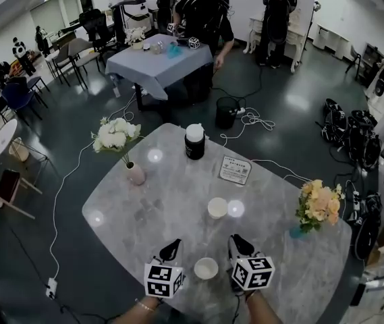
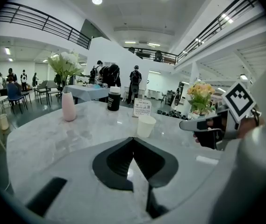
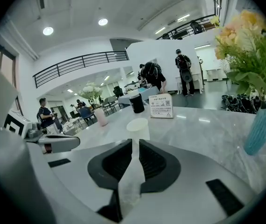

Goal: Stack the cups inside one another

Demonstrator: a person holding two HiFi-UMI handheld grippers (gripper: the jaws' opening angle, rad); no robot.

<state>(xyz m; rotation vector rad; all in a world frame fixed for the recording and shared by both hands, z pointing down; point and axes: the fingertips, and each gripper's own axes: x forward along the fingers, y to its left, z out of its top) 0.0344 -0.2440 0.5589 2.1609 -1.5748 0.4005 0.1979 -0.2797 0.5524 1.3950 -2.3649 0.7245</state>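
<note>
No legible text found. The printed card [image 1: 235,169] on the bench [image 1: 178,201], just beside the black canister [image 1: 194,142], carries print too small to read.

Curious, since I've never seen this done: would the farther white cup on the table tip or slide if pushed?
The cup looks thin and paper-like, so probably light; on the glossy table it may slide easily. It narrows toward its base, so a high push could tip it.

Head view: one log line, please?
left gripper shut, empty; right gripper shut, empty; near white paper cup, far white paper cup: apart, unstacked
</note>
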